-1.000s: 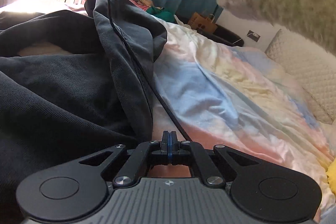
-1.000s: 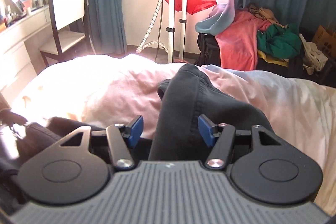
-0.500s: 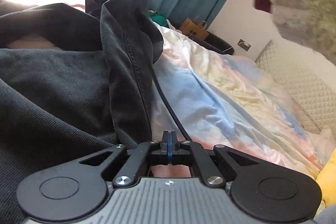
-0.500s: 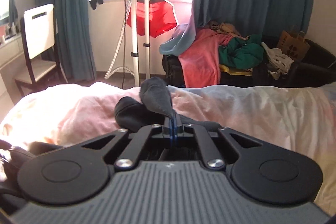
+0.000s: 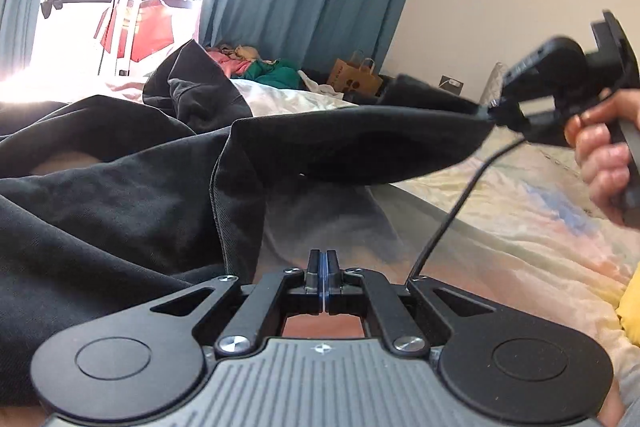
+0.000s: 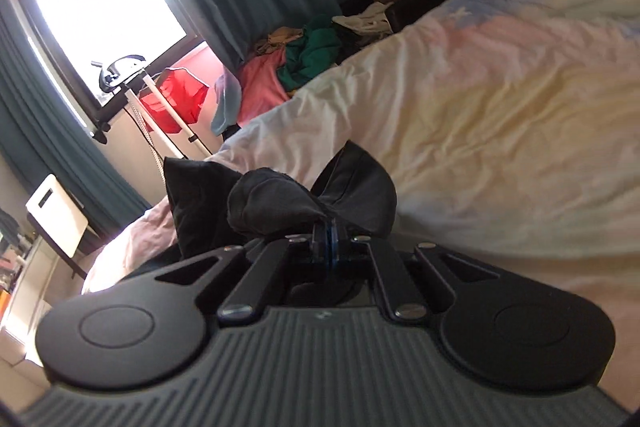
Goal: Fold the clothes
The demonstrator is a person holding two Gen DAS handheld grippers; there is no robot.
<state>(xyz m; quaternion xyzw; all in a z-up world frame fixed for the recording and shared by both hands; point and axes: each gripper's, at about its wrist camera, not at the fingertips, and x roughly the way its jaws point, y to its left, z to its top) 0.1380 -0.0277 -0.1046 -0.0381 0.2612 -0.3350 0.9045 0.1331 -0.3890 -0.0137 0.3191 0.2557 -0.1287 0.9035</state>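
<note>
The right tongs (image 6: 326,227), spread around the dark garment (image 5: 120,195) a second ago, now pinch its edge and have carried it out to the right above the bed (image 5: 520,227). The left tongs (image 5: 322,279) stay pressed together, empty, beside the garment's heap.

So the garment (image 5: 120,195) was heaped on the bed (image 5: 520,227), filling everything from about 9 to 12 o'clock of the left tongs (image 5: 322,281), which sat low over the bedding with their jaws together. One edge of it stretched off the bed out to 2 o'clock, where the right tongs (image 5: 490,113) had it pinched, a hand (image 5: 600,155) right behind them. A cable (image 5: 452,211) ran between the two tools. Behind the bed at 12 o'clock was a clothes pile (image 5: 256,67), with a paper bag (image 5: 354,77) just to its right. From the right wrist view, a steamer stand (image 6: 160,99) stood at 10 o'clock by the window (image 6: 100,7), and a chair (image 6: 56,223) was at 9.
</note>
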